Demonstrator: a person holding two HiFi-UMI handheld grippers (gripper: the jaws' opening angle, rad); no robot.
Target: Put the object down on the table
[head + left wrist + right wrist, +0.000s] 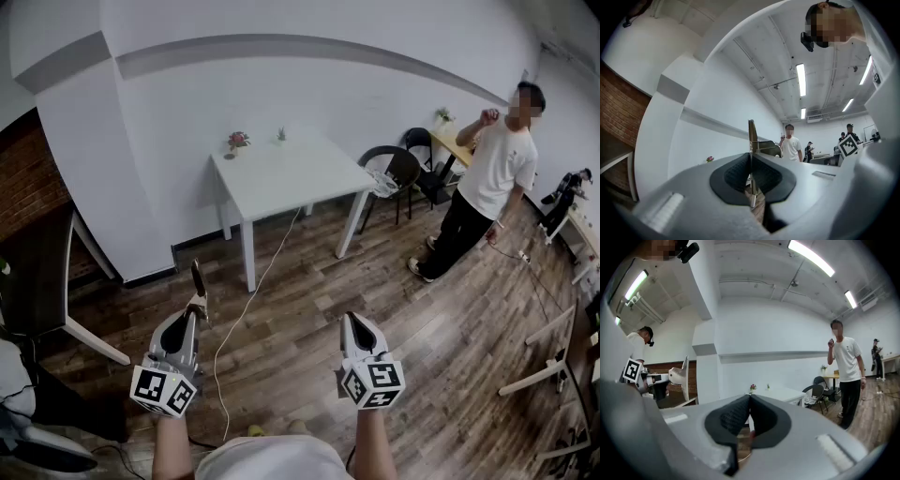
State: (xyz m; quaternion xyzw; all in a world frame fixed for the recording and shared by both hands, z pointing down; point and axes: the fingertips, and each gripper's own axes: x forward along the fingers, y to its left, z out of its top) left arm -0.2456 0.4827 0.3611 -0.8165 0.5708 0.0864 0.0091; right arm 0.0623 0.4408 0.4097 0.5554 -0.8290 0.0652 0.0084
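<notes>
Grips a thin dark strip [198,279] upright in the left gripper [196,307], jaws pressed tight on it, above the near floor [441,337], well apart from the far white table [281,178]. Holds the right gripper [355,322] closed too, empty.

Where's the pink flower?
In the head view, the pink flower sits at the far-left corner of the white table, beside a small green plant.

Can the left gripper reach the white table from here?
Probably not yet. The left gripper, its fingers shut on a thin flat object, hangs well short of the white table. Open wood floor lies between, so stepping closer should work.
</notes>
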